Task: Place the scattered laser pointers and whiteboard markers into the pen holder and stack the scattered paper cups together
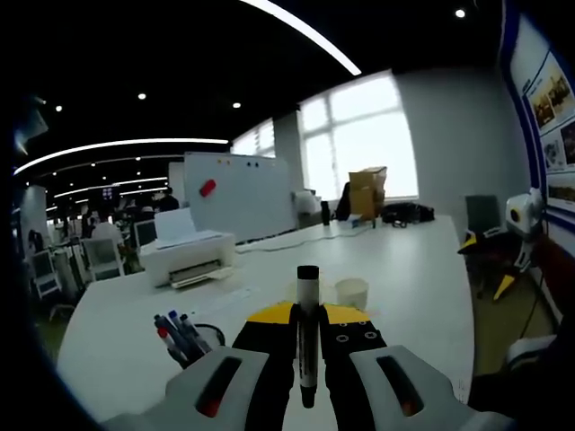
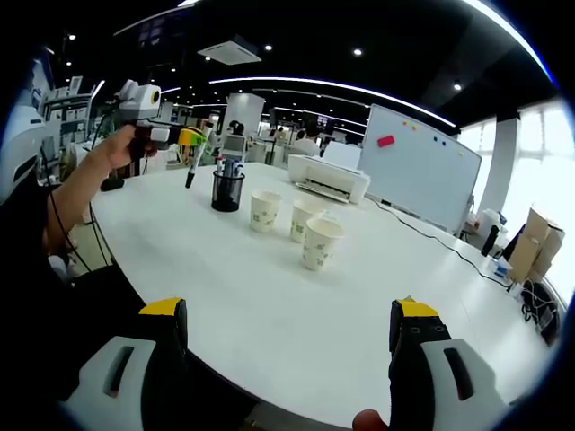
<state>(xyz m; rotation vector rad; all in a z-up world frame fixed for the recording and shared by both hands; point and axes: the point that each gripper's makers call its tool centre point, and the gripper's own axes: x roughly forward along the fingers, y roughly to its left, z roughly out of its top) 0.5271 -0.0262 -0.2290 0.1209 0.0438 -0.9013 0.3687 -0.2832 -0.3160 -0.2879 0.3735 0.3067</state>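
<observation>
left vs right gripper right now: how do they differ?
Load: the left gripper is shut on a whiteboard marker; the right gripper holds nothing.
Jaws: the left's are closed against the marker, the right's are spread wide.
Position: the left is raised near the pen holder; the right hangs over the white table, short of the paper cups.
Shared: yellow-tipped black jaws.

On the bench (image 2: 269, 296), the pen holder (image 2: 227, 191) stands left of three paper cups (image 2: 266, 211), with the printer (image 2: 328, 178) behind them and the whiteboard (image 2: 422, 166) beyond the bench's far edge.
</observation>
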